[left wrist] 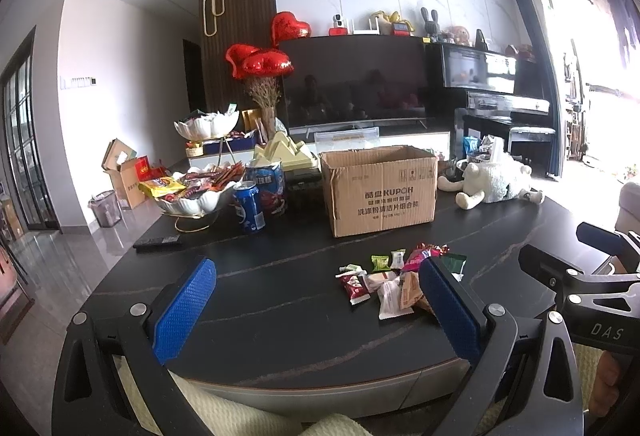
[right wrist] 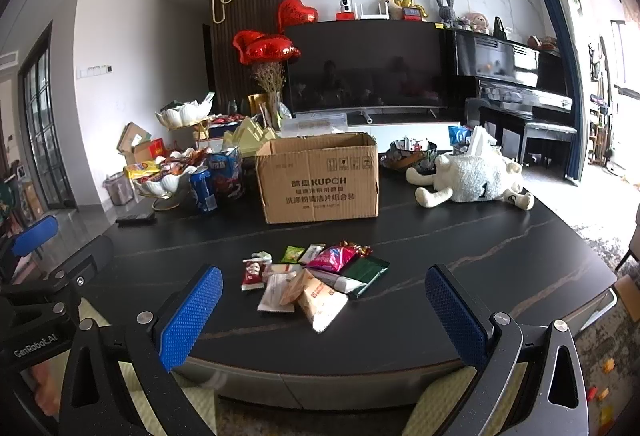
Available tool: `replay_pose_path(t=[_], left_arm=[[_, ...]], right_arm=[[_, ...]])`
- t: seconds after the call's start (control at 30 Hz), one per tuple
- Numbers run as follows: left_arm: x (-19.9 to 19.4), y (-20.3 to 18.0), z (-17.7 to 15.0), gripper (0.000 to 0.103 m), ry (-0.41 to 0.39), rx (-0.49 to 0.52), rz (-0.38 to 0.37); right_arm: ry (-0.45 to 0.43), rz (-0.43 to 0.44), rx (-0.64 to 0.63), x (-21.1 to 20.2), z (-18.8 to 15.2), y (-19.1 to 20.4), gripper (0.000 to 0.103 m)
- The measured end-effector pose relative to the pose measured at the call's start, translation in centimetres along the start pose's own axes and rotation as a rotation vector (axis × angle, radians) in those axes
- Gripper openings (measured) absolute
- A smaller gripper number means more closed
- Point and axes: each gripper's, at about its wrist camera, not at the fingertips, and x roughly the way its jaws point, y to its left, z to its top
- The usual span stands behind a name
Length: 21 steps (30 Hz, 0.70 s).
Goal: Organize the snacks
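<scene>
A pile of small snack packets [left wrist: 394, 282] [right wrist: 316, 278] lies loose on the black table [left wrist: 280, 316] [right wrist: 460, 248] near its front edge. An open cardboard box [left wrist: 380, 188] [right wrist: 320, 180] stands behind the pile. My left gripper [left wrist: 318, 310] is open and empty, above the table's front edge, left of the pile. My right gripper [right wrist: 324, 310] is open and empty, just in front of the pile. The right gripper's body shows at the right of the left wrist view [left wrist: 576, 276].
A white two-tier dish of snacks [left wrist: 200, 192] [right wrist: 168, 176], blue cans [left wrist: 250, 208] [right wrist: 204, 190] and a remote [left wrist: 158, 242] sit at the table's left. A white plush toy [left wrist: 492, 182] [right wrist: 468, 180] lies at the right. A TV [left wrist: 360, 80] stands behind.
</scene>
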Motion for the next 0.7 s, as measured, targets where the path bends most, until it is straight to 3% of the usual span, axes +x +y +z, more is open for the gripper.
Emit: replay_pose_path(t=[0.47, 0.7], left_arm=[[4.4, -0.6, -2.1, 0.103, 0.08, 0.0, -0.085], [7.0, -1.4, -2.4, 0.09, 0.122, 0.011, -0.138]], right_arm=[[0.105, 0.034, 0.022, 4.2, -1.6, -1.1, 0.102], [0.177, 0.087, -0.017, 7.8, -2.0, -1.4, 0.09]])
